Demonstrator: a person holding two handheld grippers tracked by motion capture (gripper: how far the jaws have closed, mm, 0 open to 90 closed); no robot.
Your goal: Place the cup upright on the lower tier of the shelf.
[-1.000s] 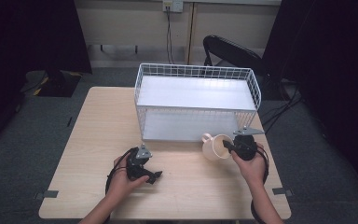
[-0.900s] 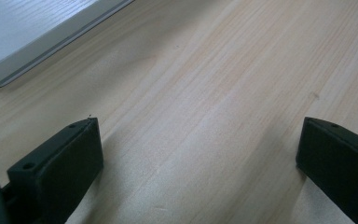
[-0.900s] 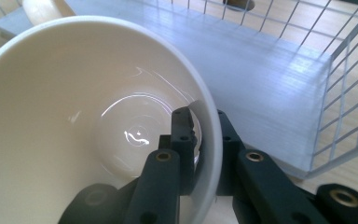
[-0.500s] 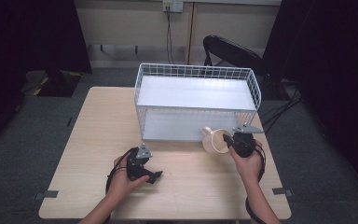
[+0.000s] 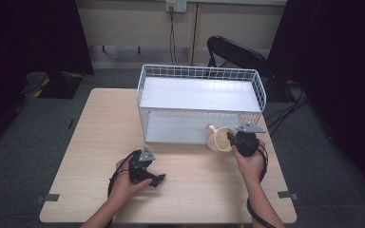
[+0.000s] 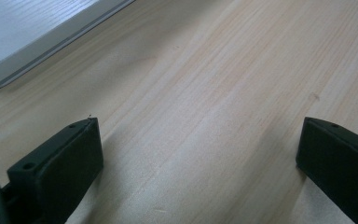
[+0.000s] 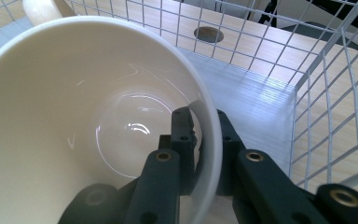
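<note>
Carried nearer the white wire rack (image 5: 201,90), the glossy cream cup (image 5: 219,138) sits pinched by its rim in the right gripper (image 7: 204,140), while the left gripper (image 6: 198,154) rests spread on the pale woodgrain desk (image 5: 95,137).

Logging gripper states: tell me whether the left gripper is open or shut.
Open. The left gripper has its jaws far apart, with bare table between them and nothing held.
</note>
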